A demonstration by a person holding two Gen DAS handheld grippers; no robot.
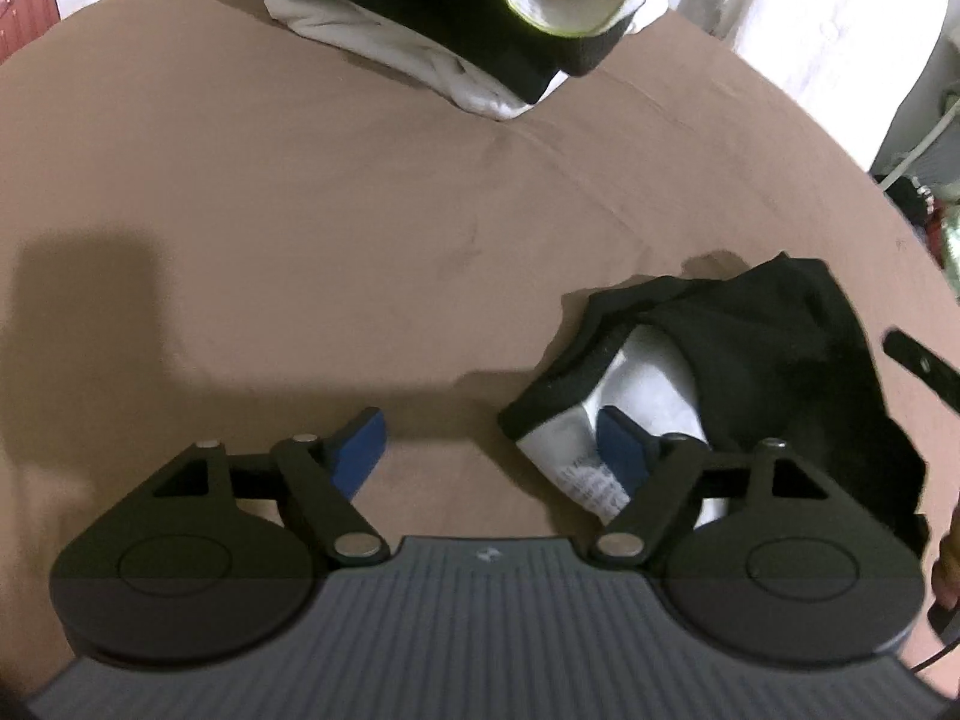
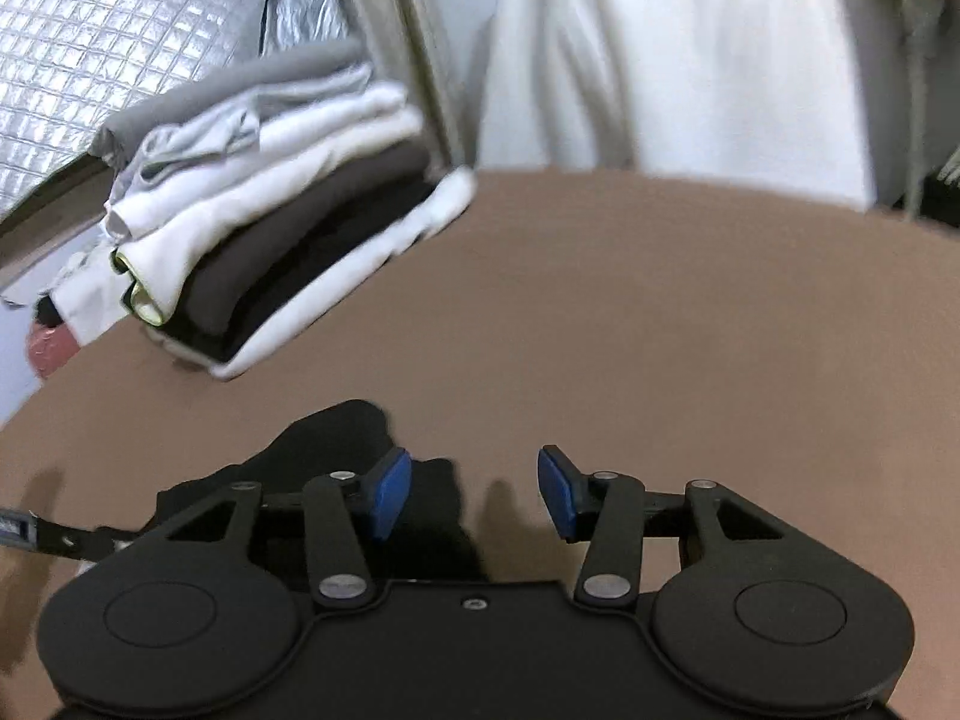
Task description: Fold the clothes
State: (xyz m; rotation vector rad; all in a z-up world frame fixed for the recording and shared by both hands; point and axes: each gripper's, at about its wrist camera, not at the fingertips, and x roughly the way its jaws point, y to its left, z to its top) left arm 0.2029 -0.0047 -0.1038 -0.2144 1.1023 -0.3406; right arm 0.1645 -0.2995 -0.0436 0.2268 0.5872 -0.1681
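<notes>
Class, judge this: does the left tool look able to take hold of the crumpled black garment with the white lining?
Probably yes: the left tool is open, and the crumpled black garment lies uncovered beside its right finger.

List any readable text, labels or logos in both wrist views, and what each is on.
No text can be read in either view.
White tag inside the black garment: rows of small print, too blurred to read.
Left gripper body: small emblem, too small to make out.
Folded stack: no print visible.
Right gripper: no markings visible.
</notes>
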